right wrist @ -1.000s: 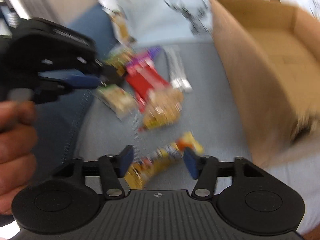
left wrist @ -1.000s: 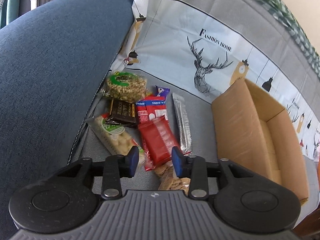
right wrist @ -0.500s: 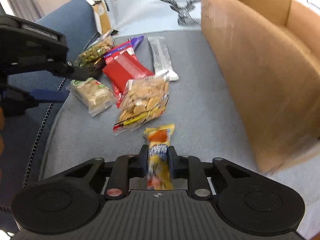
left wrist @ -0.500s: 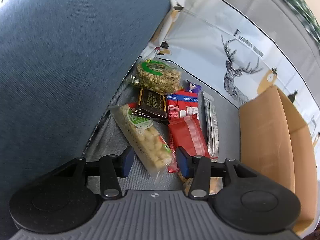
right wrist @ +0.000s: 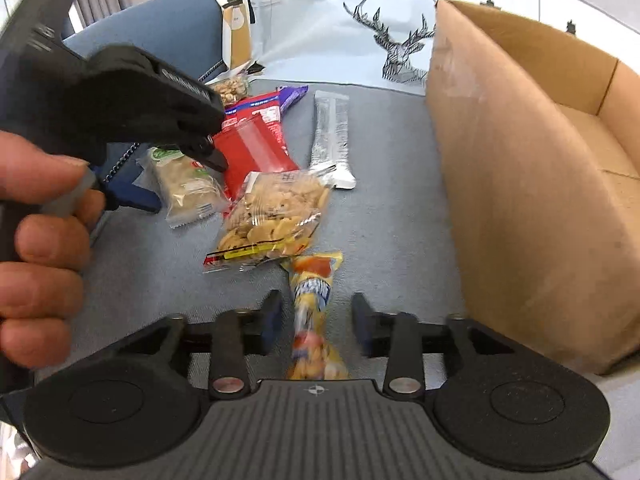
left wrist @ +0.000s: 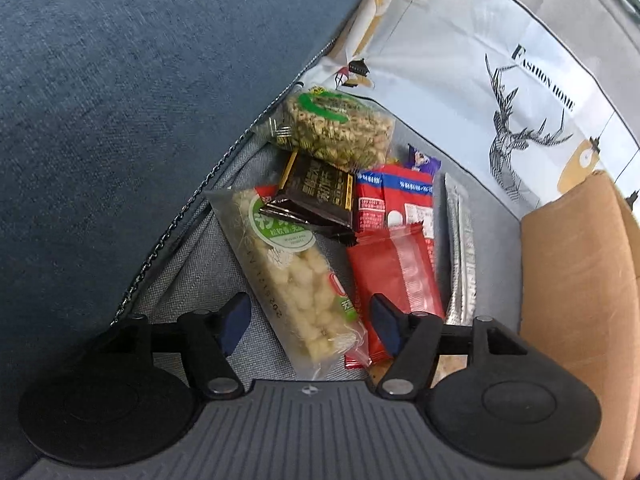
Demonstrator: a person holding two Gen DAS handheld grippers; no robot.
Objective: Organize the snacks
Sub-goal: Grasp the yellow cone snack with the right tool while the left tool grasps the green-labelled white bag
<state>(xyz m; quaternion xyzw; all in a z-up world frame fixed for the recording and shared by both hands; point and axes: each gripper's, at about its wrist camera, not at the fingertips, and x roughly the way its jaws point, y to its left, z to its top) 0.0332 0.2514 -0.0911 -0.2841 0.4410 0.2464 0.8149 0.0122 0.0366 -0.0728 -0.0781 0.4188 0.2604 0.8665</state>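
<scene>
Several snack packs lie on a grey sofa seat. My left gripper (left wrist: 307, 320) is open, its fingers either side of the near end of a clear pale puffed-snack bar (left wrist: 296, 276); this bar also shows in the right wrist view (right wrist: 186, 186). Beside the bar lie a red pack (left wrist: 396, 268), a dark chocolate pack (left wrist: 316, 192), a nut bag (left wrist: 338, 126) and a silver bar (left wrist: 462, 248). My right gripper (right wrist: 316, 322) is open around a yellow snack pack (right wrist: 312, 292), with gaps on both sides. An open cardboard box (right wrist: 532, 160) stands to the right.
A blue sofa armrest (left wrist: 140, 100) rises on the left. A white deer-print cloth (right wrist: 360, 20) covers the backrest. A clear bag of crackers (right wrist: 276, 212) lies just beyond the yellow pack. The left gripper and a hand (right wrist: 44, 240) fill the left of the right wrist view.
My left gripper has moved left and down over the puffed-snack bar. My right gripper closed on the yellow pack half a second ago and now stands open around it.
</scene>
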